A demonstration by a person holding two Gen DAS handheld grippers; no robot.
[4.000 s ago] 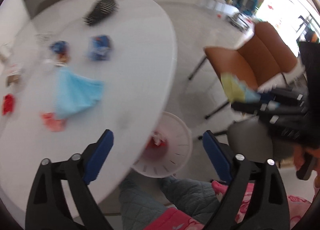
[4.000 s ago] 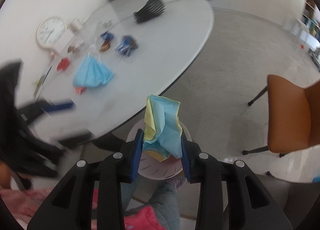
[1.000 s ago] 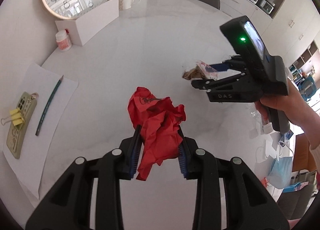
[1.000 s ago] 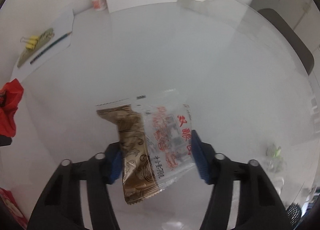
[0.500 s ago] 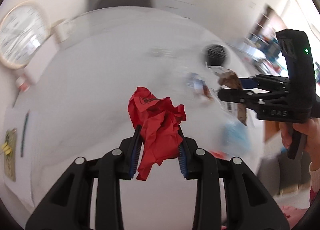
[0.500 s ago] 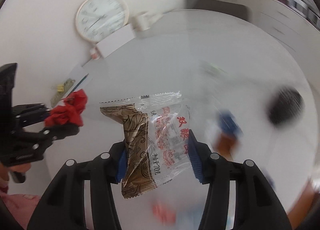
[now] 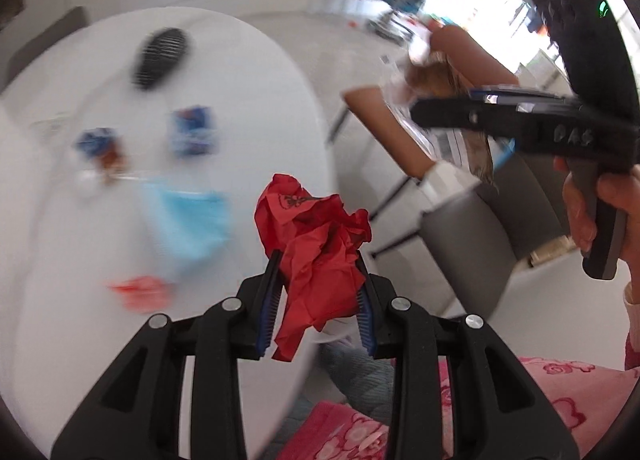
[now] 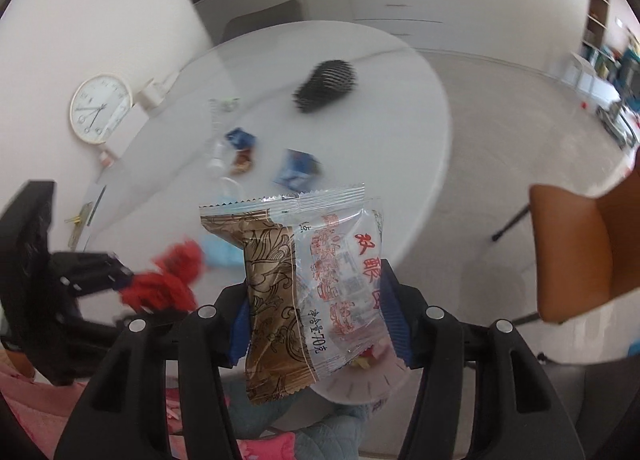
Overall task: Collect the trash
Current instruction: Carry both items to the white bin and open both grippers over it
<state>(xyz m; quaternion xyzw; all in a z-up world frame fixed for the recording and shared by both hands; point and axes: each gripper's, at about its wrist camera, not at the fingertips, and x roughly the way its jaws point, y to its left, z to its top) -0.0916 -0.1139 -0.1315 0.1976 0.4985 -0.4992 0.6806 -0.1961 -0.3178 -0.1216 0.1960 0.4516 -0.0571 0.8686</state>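
Our left gripper (image 7: 318, 302) is clamped on a crumpled red paper wad (image 7: 316, 244), which stands up between the blue pads at about 6 o'clock in the left wrist view. Our right gripper (image 8: 320, 320) carries a clear plastic snack wrapper with a brown patterned half and red lettering (image 8: 304, 280); its jaws are opening at this moment, though the wrapper is between the pads and has not dropped.

We judge that we are in the carrying step: both pieces are lifted off the round white table (image 7: 256, 72) and brought toward the white round bin (image 8: 360, 384), whose rim shows under the wrapper at about 5 o'clock in the right wrist view, with some coloured scraps already inside.

Going left to right across the table in the left wrist view, more trash waits: a small red scrap (image 7: 140, 290) at 8 o'clock, a light blue face mask (image 7: 192, 220), two crumpled blue wrappers (image 7: 196, 134) above it, and a black ribbed brush-like object (image 7: 160, 56) at 11 o'clock, blurred.

The next move calls for letting the wrapper fall cleanly into the bin, then bringing the red wad over the same rim and spreading the left pads. We should mind the light wrapper drifting past the rim.
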